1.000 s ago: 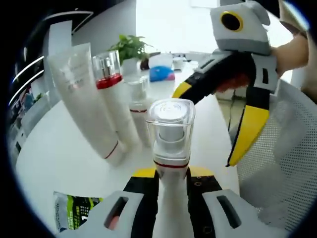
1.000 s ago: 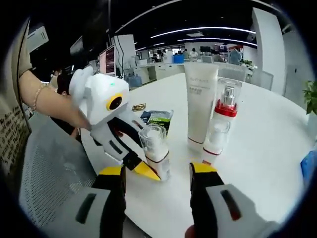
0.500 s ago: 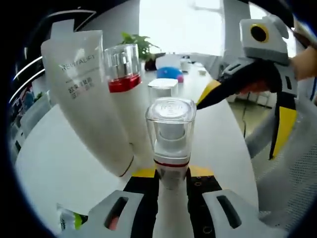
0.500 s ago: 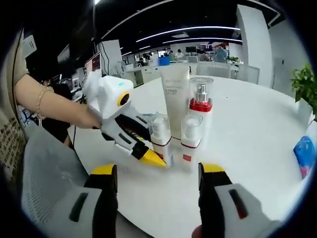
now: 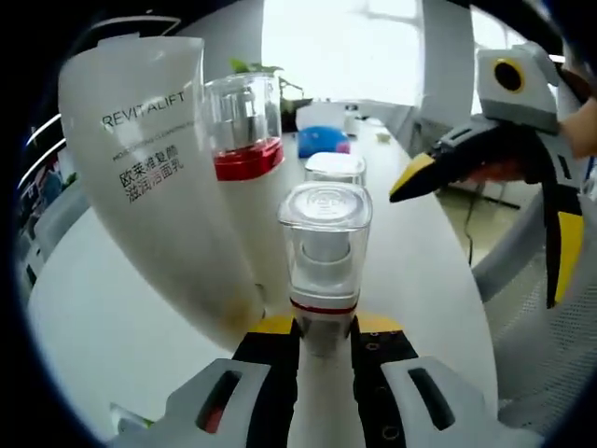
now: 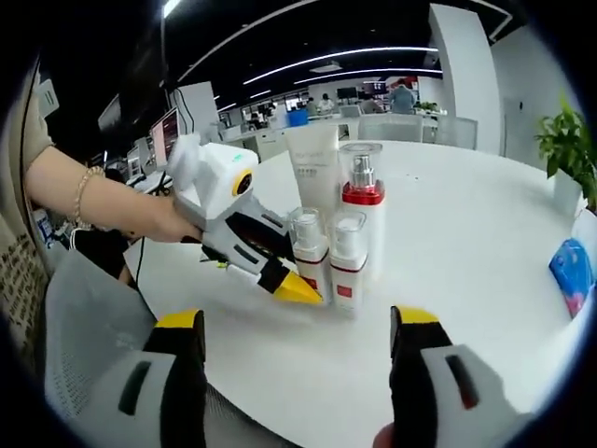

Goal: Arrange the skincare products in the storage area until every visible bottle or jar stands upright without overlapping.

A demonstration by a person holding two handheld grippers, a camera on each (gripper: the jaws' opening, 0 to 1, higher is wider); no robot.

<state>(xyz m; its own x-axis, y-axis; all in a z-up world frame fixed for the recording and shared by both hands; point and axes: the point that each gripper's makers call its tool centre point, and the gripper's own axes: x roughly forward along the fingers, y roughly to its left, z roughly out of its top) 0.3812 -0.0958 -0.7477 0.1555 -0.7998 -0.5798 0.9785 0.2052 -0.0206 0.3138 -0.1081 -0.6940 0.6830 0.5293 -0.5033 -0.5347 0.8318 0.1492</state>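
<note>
Jaws of the left gripper (image 6: 300,288) clamped the small clear-capped white pump bottle (image 5: 323,271), setting it upright beside the tall white tube (image 5: 163,187), while the right gripper (image 6: 297,329) hung wide and empty.

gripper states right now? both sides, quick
Left gripper: shut on the small pump bottle, which stands on the table.
Right gripper: open, holding nothing.
</note>
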